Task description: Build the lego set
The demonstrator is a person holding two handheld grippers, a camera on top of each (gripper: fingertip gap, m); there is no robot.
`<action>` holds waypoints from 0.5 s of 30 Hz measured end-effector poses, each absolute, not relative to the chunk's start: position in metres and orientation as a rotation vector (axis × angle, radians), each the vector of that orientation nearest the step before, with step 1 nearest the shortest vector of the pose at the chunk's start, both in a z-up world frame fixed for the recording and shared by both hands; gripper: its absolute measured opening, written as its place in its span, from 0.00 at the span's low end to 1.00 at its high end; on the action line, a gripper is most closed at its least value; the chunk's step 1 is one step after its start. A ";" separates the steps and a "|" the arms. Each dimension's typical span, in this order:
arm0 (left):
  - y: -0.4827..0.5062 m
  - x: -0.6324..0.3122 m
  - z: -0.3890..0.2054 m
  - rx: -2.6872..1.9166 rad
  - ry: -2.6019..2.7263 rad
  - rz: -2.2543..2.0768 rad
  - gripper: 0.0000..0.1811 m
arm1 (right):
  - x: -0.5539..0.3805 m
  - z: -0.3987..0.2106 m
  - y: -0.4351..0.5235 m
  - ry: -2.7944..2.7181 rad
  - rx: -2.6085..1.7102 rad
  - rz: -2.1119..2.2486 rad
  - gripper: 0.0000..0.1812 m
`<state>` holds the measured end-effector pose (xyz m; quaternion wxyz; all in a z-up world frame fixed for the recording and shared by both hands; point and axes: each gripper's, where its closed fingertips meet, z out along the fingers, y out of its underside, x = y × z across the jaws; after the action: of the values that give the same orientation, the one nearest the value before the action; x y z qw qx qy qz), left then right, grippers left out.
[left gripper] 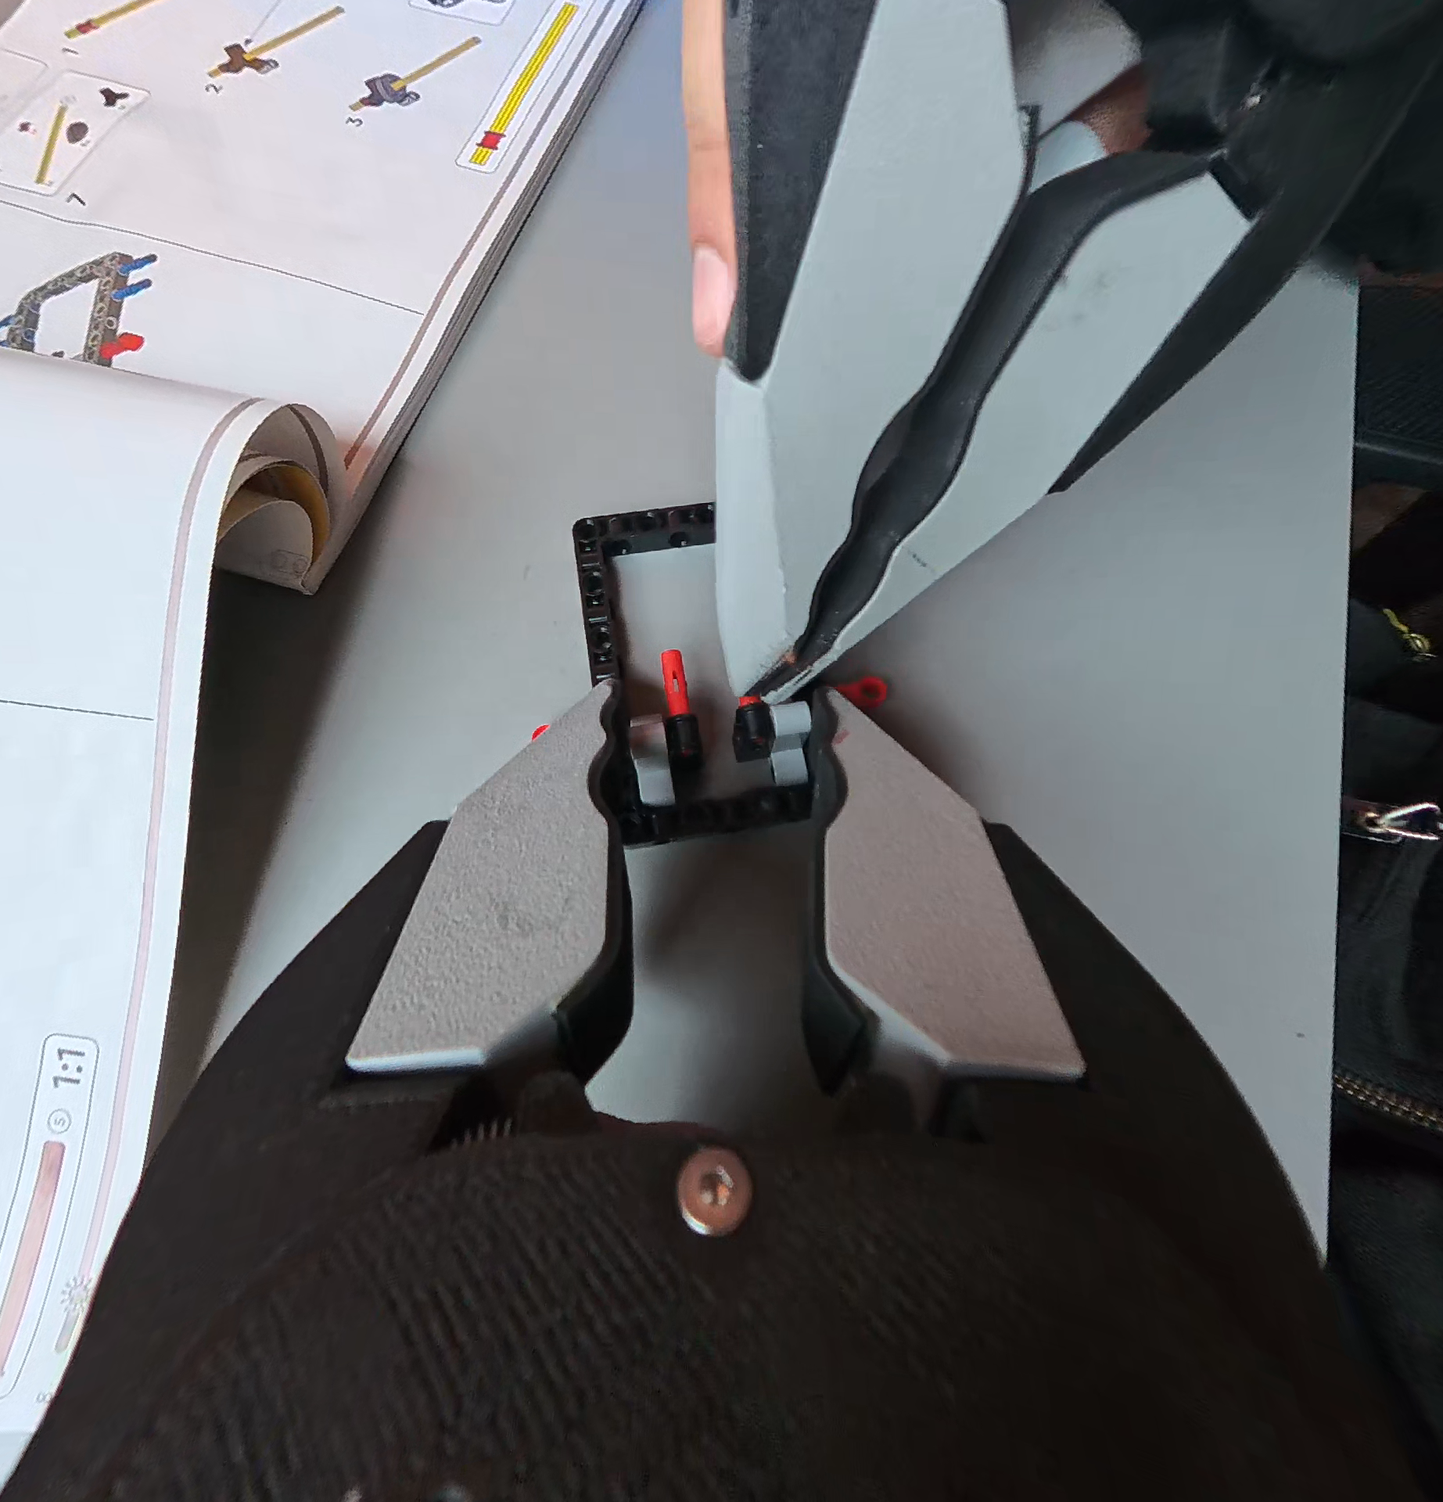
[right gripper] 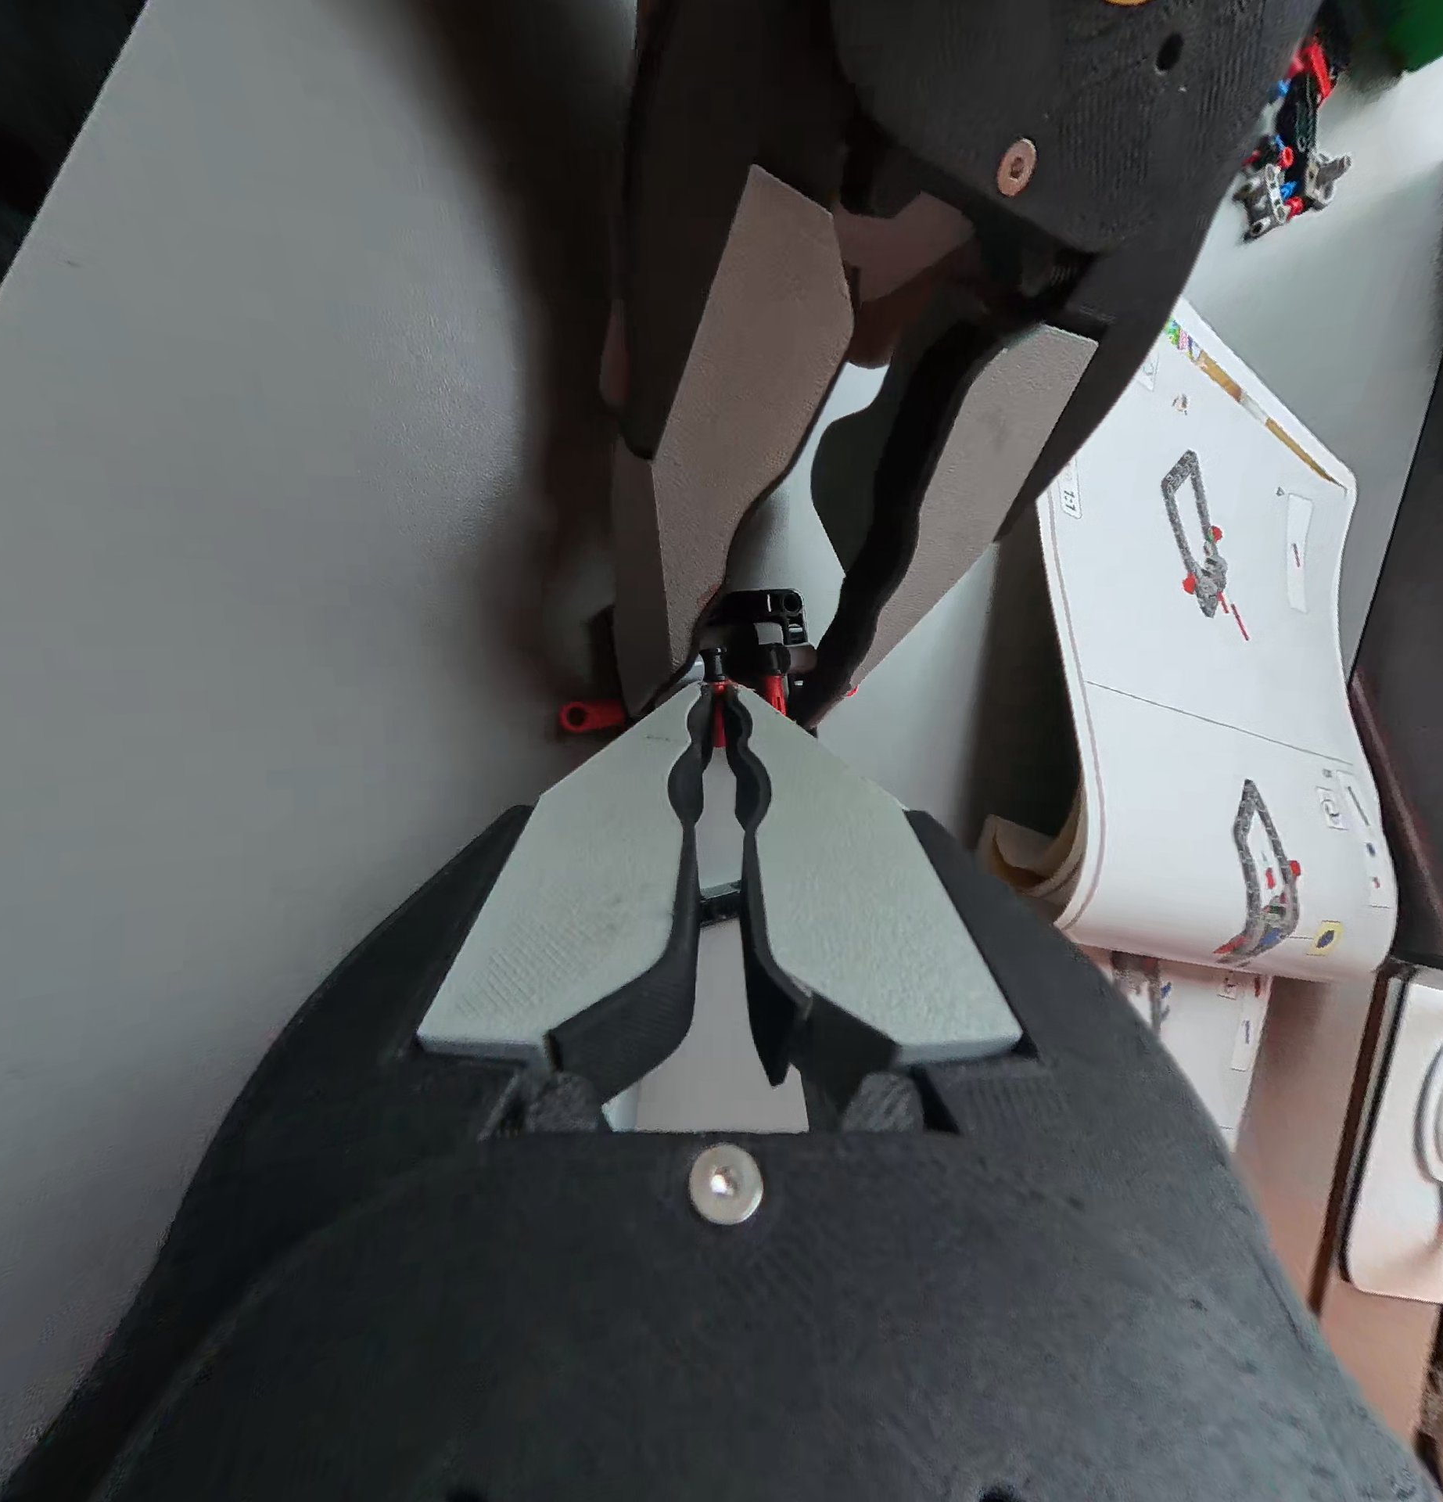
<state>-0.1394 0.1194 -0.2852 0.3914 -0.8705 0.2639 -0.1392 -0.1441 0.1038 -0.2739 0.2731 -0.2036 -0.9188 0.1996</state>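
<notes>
Clamping the black frame [left gripper: 596, 601], left hand-held gripper [left gripper: 714, 731] faces right hand-held gripper [right gripper: 719, 715] pinching a red pin [right gripper: 719, 727] beside the booklet [left gripper: 173, 244].

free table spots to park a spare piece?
Bare table right of the black frame, out to the edge; also between frame and booklet. Crowded: the frame's near end, with both grippers' jaws, left and right.
</notes>
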 end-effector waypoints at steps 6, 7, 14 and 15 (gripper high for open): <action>0.119 -0.139 -0.285 -2.211 0.671 -0.357 0.24 | -0.146 -0.279 0.106 -2.495 -0.461 0.355 0.01; 0.119 -0.139 -0.285 -2.211 0.670 -0.357 0.24 | -0.146 -0.279 0.105 -2.491 -0.449 0.332 0.01; 0.118 -0.139 -0.286 -2.210 0.669 -0.350 0.24 | -0.146 -0.279 0.106 -2.408 -0.439 0.316 0.01; 0.118 -0.140 -0.286 -2.209 0.669 -0.347 0.24 | -0.146 -0.279 0.106 -2.399 -0.428 0.295 0.01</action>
<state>-0.1395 0.1181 -0.2856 0.3928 -0.8703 0.2637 -0.1367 -0.1456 0.1064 -0.2787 0.3368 -0.1643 -0.9202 0.1133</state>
